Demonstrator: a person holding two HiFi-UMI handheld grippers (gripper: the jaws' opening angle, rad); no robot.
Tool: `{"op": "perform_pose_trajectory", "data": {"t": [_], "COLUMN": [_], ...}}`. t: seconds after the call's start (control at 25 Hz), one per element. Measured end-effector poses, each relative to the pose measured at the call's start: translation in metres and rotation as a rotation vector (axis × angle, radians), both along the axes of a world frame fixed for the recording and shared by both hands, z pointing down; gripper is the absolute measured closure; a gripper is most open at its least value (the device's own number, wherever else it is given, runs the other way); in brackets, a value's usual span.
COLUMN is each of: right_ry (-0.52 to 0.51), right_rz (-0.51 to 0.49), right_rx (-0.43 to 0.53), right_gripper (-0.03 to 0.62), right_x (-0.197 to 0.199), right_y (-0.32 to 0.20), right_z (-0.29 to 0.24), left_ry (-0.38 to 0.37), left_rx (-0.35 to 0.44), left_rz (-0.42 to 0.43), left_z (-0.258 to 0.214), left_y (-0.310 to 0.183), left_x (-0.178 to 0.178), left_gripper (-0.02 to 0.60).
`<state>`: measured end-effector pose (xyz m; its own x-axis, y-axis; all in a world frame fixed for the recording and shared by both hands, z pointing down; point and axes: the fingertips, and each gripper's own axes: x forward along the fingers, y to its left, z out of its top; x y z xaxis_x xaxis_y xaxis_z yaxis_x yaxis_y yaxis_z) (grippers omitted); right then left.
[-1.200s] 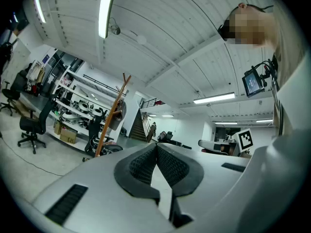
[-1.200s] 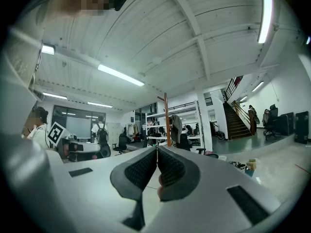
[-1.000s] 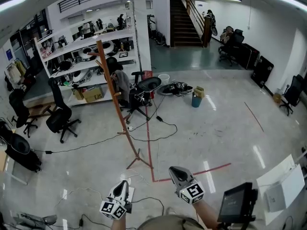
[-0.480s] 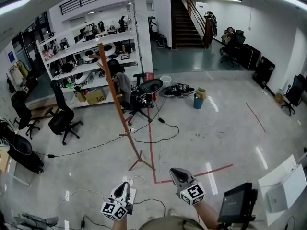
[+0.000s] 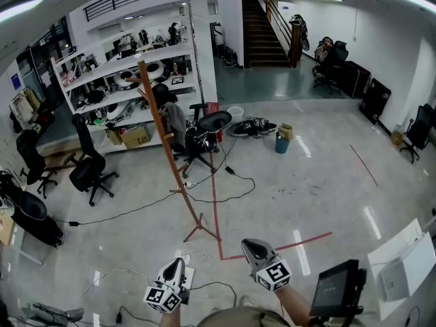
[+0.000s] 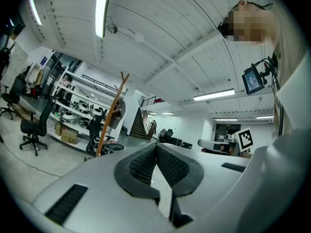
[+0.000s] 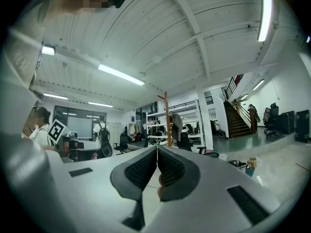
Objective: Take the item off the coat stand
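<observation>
The left tongs are clenched on nothing, low over the floor's near edge. Beyond them the coat stand rises mid-floor, a grey garment hanging from its upper pegs. The right tongs are likewise clenched and empty, just beside the left pair.

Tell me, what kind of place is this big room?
Probably a workshop or lab: white shelves loaded with equipment, rolling office chairs, and cables trailing over the floor.

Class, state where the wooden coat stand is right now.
Head view: the coat stand stands on the floor left of centre, in front of the white shelving.
</observation>
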<state>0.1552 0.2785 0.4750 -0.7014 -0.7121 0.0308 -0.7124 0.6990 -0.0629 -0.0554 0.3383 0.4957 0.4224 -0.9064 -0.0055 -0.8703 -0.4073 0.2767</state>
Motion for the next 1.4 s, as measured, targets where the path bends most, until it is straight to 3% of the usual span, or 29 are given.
{"op": "perform_pose_trajectory", "data": {"t": [0.88, 1.4], "right_ry": [0.002, -0.057], "right_rz": [-0.012, -0.062], "right_rx": [0.009, -0.043], "right_gripper": [0.571, 0.568], "right_x": [-0.003, 0.003], "right_y": [0.001, 0.015], "right_z": [-0.002, -0.009], "left_ry": [-0.003, 0.005], "left_rx": [0.009, -0.015], "left_rz": [-0.005, -0.007], "left_z": [-0.003, -0.006], "left_y": [-0.001, 0.011], "left_x": [0.001, 0.015], "left_gripper": [0.563, 0.563]}}
